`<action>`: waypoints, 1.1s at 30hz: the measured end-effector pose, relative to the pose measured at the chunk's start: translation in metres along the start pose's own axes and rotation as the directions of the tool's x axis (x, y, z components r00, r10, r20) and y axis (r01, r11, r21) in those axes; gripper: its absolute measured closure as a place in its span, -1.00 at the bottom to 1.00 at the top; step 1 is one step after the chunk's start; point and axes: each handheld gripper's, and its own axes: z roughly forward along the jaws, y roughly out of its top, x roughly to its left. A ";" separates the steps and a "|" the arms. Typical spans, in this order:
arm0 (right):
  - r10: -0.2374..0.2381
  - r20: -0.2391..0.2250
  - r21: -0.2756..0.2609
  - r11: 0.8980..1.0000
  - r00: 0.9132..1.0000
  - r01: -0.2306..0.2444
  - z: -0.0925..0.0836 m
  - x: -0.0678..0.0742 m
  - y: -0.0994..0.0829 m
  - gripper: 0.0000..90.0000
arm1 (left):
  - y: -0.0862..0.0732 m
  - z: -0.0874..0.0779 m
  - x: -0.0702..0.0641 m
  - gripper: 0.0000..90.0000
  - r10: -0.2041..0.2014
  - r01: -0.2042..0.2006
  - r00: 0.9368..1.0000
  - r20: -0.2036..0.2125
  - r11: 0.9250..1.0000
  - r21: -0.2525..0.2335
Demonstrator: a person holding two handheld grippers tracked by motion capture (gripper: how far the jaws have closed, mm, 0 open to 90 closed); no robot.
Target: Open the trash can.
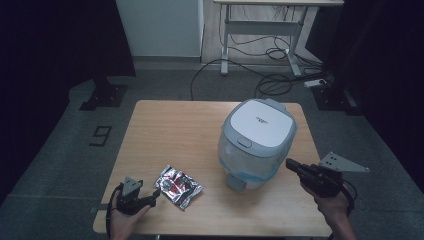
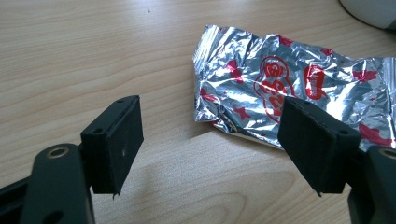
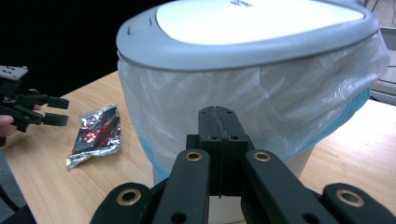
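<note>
On the wooden surface (image 1: 165, 125), a crumpled silver foil wrapper (image 1: 178, 186) with red print lies flat near the front edge, left of centre. The print is creased and glare-washed, so its wording cannot be read. The left tongs (image 1: 152, 196) rest just beside the wrapper's left end with jaws apart; from above it is hard to tell whether a jaw tip touches the foil. In the left gripper view the left tongs (image 2: 210, 135) stand wide, bare wood between them, and the right-hand jaw covers part of the wrapper's (image 2: 289, 88) near edge, while the wrapper's far end runs out of the frame.

To the right stands a small grey-and-white lidded bin (image 1: 257, 142), a clear plastic liner (image 3: 261, 107) bunched under its rim. Its lid is down and the small lettering on it is too tiny to read. The right tongs (image 1: 291, 165) sit close to the bin's right side, jaws pressed together on nothing. In the right gripper view the right tongs (image 3: 219, 122) hide the lower middle of the bin, whose base is cut off behind them.
</note>
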 end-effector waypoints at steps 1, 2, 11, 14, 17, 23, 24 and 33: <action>0.001 -0.001 -0.001 1.000 1.000 -0.001 -0.001 0.000 0.002 1.00 | 0.000 0.000 0.000 -0.50 -0.001 0.001 1.000 0.001 1.000 0.001; 0.001 -0.008 0.000 1.000 1.000 -0.001 -0.001 0.001 0.005 0.99 | 0.000 0.000 0.000 -0.50 -0.001 0.001 1.000 0.003 1.000 0.003; -0.013 -0.038 0.014 1.000 0.999 0.014 0.005 0.009 0.021 0.99 | 0.000 0.000 0.000 -0.50 -0.002 0.002 1.000 0.011 1.000 0.006; -0.026 -0.052 0.018 0.999 0.998 0.027 0.011 0.015 0.029 0.99 | 0.000 0.001 0.000 -0.50 -0.002 0.002 1.000 0.010 1.000 0.009; -0.032 -0.058 0.025 0.999 0.998 0.034 0.015 0.018 0.032 0.99 | 0.000 0.000 0.001 -0.50 -0.004 0.004 1.000 0.011 1.000 0.006; -0.028 -0.088 0.026 0.999 0.996 0.030 0.027 0.022 0.041 0.99 | 0.000 0.000 0.002 -0.50 -0.007 0.007 1.000 0.013 1.000 0.004; -0.029 -0.093 0.026 0.999 0.995 0.032 0.031 0.024 0.044 0.99 | 0.000 0.000 0.001 -0.50 -0.006 0.006 1.000 0.013 1.000 0.005; -0.032 -0.105 0.033 0.999 0.994 0.036 0.044 0.030 0.053 0.99 | 0.000 0.001 0.001 -0.50 -0.003 0.003 1.000 0.015 1.000 0.007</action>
